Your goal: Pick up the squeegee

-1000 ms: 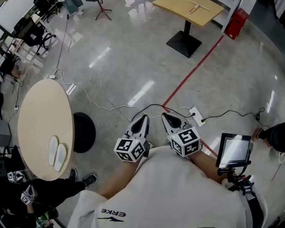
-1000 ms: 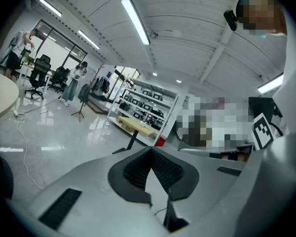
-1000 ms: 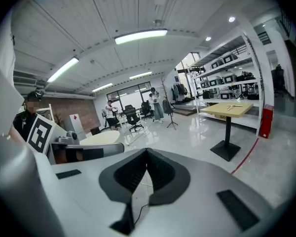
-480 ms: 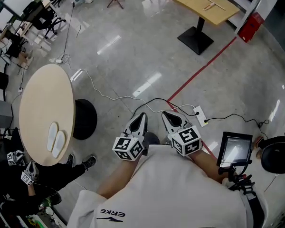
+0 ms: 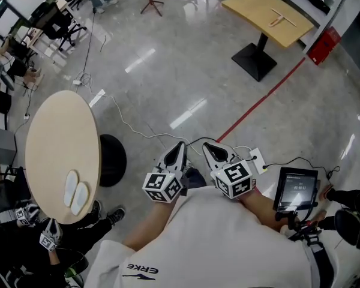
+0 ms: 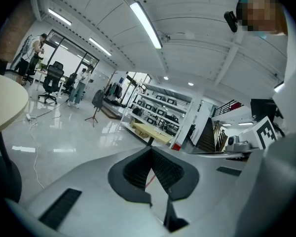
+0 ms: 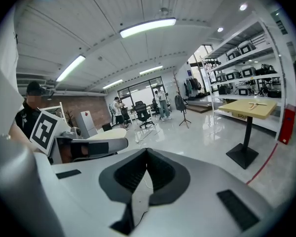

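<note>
Looking down in the head view, I see nothing done yet: the squeegee (image 5: 283, 18) lies on the far square surface (image 5: 252, 6), well apart from the left gripper (image 5: 181, 144) and right gripper (image 5: 206, 146), both near the person's chest. Left gripper view: fingers (image 6: 136, 171) pressed together, empty. Right gripper view: fingers (image 7: 130, 174) likewise closed on nothing, squeegee across the floor. Approach and grasp are left.
</note>
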The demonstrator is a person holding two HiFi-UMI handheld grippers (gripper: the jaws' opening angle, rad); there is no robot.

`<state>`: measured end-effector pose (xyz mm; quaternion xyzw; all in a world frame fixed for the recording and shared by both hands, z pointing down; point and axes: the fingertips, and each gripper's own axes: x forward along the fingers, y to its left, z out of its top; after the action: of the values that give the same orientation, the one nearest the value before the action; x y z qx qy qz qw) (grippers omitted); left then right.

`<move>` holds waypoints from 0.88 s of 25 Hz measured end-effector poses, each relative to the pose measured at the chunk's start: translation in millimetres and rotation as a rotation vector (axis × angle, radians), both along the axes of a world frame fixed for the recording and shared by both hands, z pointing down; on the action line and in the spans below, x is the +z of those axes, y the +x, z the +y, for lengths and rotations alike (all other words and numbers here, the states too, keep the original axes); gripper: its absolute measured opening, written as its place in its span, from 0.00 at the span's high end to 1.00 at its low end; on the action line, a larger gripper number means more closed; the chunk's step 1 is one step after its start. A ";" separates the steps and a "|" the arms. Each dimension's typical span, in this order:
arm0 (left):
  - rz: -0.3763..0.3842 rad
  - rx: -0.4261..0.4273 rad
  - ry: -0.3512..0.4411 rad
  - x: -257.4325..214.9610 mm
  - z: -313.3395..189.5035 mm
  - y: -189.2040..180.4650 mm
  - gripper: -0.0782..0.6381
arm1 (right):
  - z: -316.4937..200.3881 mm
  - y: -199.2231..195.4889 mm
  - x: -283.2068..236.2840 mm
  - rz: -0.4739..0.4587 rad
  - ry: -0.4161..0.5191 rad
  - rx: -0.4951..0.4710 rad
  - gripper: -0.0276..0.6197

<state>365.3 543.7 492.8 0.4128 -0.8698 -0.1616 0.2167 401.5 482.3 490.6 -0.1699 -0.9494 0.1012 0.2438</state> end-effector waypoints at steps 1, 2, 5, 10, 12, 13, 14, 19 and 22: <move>-0.003 0.008 0.003 -1.3 -0.9 -13.9 0.89 | -0.2 -13.5 -1.6 -0.004 0.003 0.007 0.95; -0.007 0.017 0.007 -2.6 -2.4 -28.5 0.89 | -1.0 -27.7 -3.4 -0.008 0.006 0.015 0.95; -0.019 0.056 0.018 -1.8 -6.5 -74.2 0.89 | -1.9 -71.7 -3.2 -0.021 0.009 0.054 0.95; -0.030 0.104 0.029 16.0 -1.0 -142.1 0.89 | 7.5 -135.7 18.4 -0.022 0.014 0.104 0.95; -0.029 0.109 0.032 7.5 2.5 -155.9 0.89 | 11.8 -149.1 8.3 -0.024 0.015 0.111 0.95; -0.026 0.108 0.033 2.7 4.8 -160.5 0.89 | 13.9 -153.7 2.7 -0.023 0.016 0.114 0.95; -0.021 0.106 0.035 -1.4 7.3 -164.2 0.89 | 16.0 -157.6 -2.0 -0.019 0.017 0.114 0.95; 0.007 0.086 0.046 -10.3 23.4 -186.2 0.89 | 29.0 -181.0 -10.7 0.011 0.025 0.100 0.95; 0.021 0.066 0.052 -8.1 31.5 -206.0 0.89 | 35.7 -201.3 -7.1 0.027 0.026 0.086 0.95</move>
<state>159.2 575.2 484.7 0.4450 -0.8489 -0.1814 0.2202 200.2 518.0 483.4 -0.1246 -0.9537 0.1017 0.2543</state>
